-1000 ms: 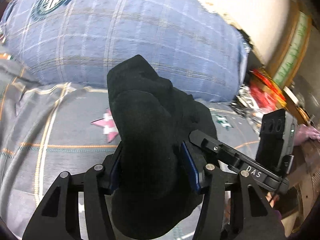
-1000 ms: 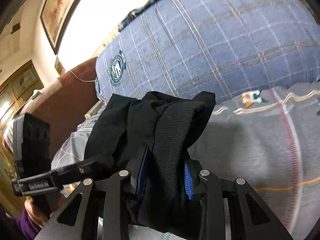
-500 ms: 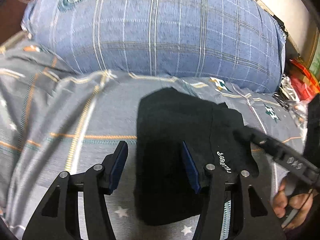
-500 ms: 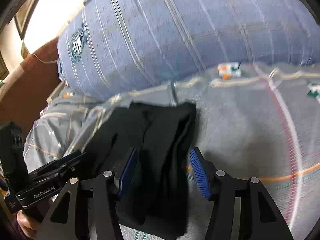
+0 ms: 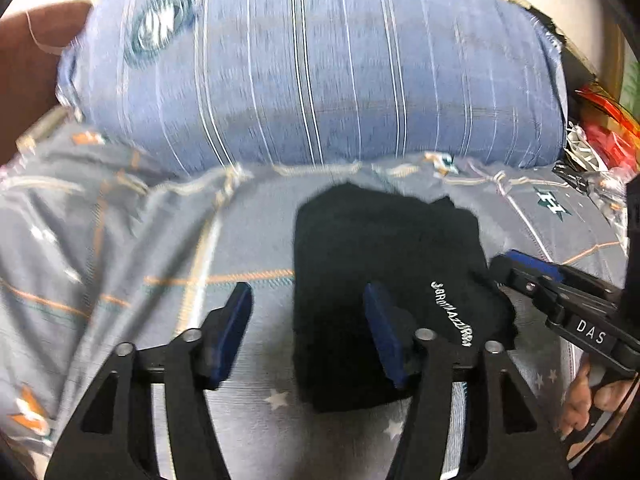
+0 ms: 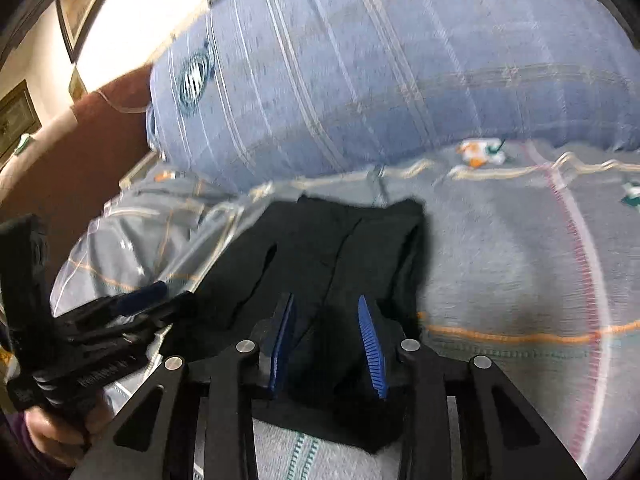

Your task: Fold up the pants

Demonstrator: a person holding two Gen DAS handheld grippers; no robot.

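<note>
The black pants [image 5: 376, 256] lie folded in a compact bundle on the grey patterned bedsheet [image 5: 132, 264], with white lettering near their right edge. My left gripper [image 5: 306, 328] is open and empty, hovering over the bundle's left edge. My right gripper [image 6: 326, 330] is open just above the near part of the pants [image 6: 340, 256], holding nothing. Each gripper also shows in the other's view: the right gripper [image 5: 532, 270] at the right, the left gripper [image 6: 140, 300] at the left.
A large blue plaid pillow [image 5: 320, 76] lies right behind the pants, also in the right wrist view [image 6: 380, 72]. Red packaging and clutter [image 5: 600, 140] sit past the bed's right edge. A brown headboard [image 6: 80, 160] stands at the left.
Both grippers have let go of the pants and opened. The bundle now lies flat on the sheet, and both grippers have pulled back a little from it.
</note>
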